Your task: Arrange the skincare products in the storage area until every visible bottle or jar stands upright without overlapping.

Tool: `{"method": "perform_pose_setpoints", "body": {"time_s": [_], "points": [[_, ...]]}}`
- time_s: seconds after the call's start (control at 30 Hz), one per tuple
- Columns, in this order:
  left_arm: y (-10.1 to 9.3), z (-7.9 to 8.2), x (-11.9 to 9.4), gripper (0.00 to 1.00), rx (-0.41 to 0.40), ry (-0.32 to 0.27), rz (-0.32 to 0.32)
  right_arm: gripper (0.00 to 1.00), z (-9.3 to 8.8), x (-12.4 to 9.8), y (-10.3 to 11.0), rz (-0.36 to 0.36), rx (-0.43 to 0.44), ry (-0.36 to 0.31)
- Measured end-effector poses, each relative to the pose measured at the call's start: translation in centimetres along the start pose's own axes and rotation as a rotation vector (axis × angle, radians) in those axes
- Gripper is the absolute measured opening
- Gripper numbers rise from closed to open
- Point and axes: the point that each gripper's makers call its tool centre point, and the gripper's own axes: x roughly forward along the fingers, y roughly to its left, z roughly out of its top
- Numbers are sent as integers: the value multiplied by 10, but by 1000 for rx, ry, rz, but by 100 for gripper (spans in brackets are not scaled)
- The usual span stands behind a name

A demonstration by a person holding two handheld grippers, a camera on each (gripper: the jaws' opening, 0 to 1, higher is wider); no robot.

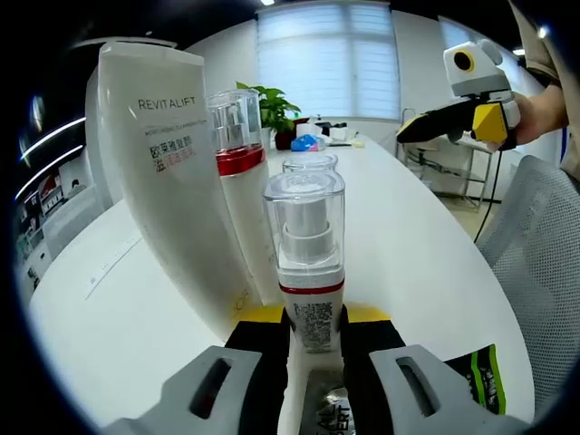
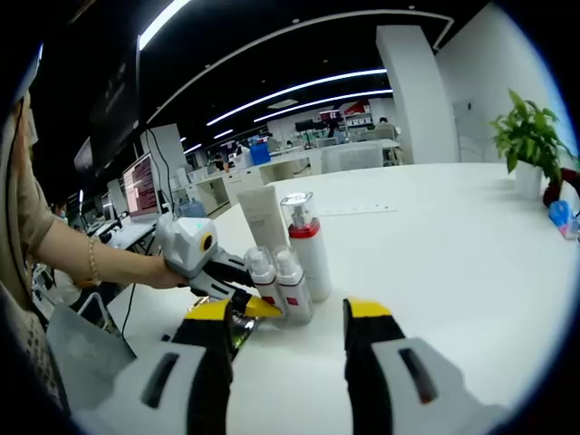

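- Left gripper (image 1: 313, 358): fingers clamped on a small pump bottle (image 1: 306, 263) with a clear cap and red band, upright on the white desk (image 1: 426, 254).
- Right gripper view confirms: the left gripper (image 2: 249, 301), yellow-tipped, grips one of two small bottles (image 2: 294, 285) standing side by side.
- Just behind the held bottle in the left gripper view: the clear cap of a second small bottle (image 1: 310, 164).
- Left of it, a taller red-banded pump bottle (image 1: 240, 181), upright, touching or nearly touching a large white tube (image 1: 168, 172) marked REVITALIFT, which stands on end.
- All four items clustered together near the desk edge.
- A green-and-black packet (image 1: 485, 381) lies on the desk by the left gripper's fingers.
- Right gripper (image 2: 290, 349): fingers apart, nothing between them, held off from the cluster.
- Far end of desk: potted plant (image 1: 272, 109), blue item (image 1: 306, 141) beside it.
- Grey mesh chair (image 1: 535, 254) at desk side.
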Motion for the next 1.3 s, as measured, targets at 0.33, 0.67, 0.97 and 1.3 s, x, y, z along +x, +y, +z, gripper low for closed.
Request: {"method": "perform_pose_setpoints", "body": {"time_s": [0.33,0.67,0.97,1.3], "points": [[-10,-12,-11,25,-50,69,5,52,-2,2,5,13,2,10],[-9,-19,-33,30,-99,90,78,54,-3,4,15,41,-13,15],[-1,4,-34,18,-88,43,184,54,-8,-4,13,34,-14,24],[1,7,-31,16,-81,35,177,53,-8,-5,9,21,-13,23]]}}
